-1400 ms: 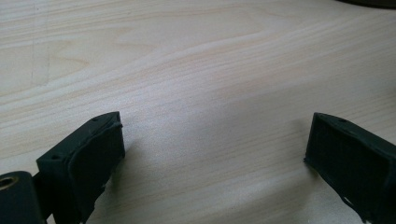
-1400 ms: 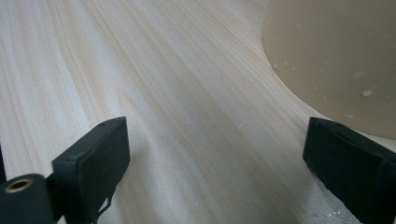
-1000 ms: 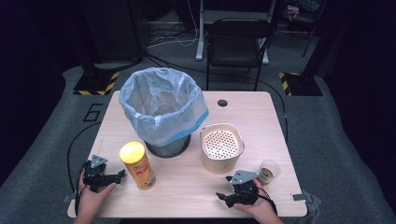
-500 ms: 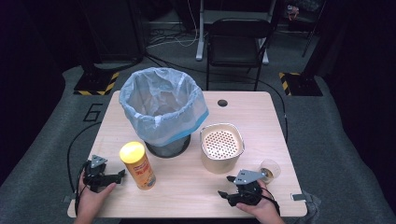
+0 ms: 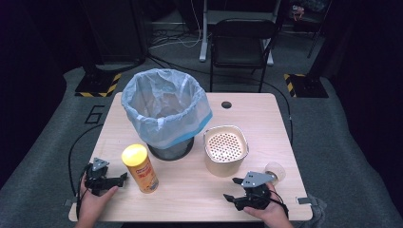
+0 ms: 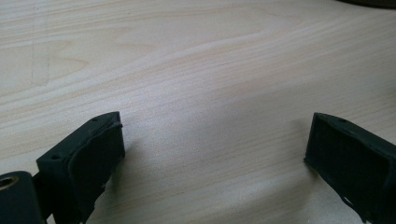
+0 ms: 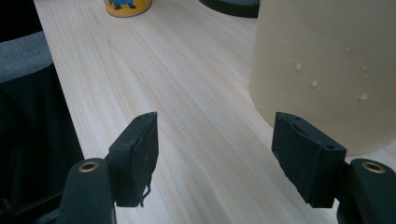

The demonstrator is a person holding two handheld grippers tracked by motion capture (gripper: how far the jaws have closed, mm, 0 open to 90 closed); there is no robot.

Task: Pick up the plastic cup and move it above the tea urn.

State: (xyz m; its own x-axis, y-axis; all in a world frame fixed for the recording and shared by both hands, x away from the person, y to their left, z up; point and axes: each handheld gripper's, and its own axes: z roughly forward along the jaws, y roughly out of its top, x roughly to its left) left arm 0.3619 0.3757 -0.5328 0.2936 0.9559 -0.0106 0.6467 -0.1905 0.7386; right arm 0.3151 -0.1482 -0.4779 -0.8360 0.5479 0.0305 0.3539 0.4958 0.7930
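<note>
Cream container (image 7: 327, 60) just beyond right tongs (image 7: 215, 149), parted and empty, lately reopening slightly.

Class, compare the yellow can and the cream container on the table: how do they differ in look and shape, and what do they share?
The yellow can is slim and round, with a printed label and a plain yellow lid; the cream container is wider, squarish with rounded corners, and its top is full of small holes. The can stands left of the lined bin, the container to its right. Both stand upright on the wooden table, held by neither gripper.
</note>
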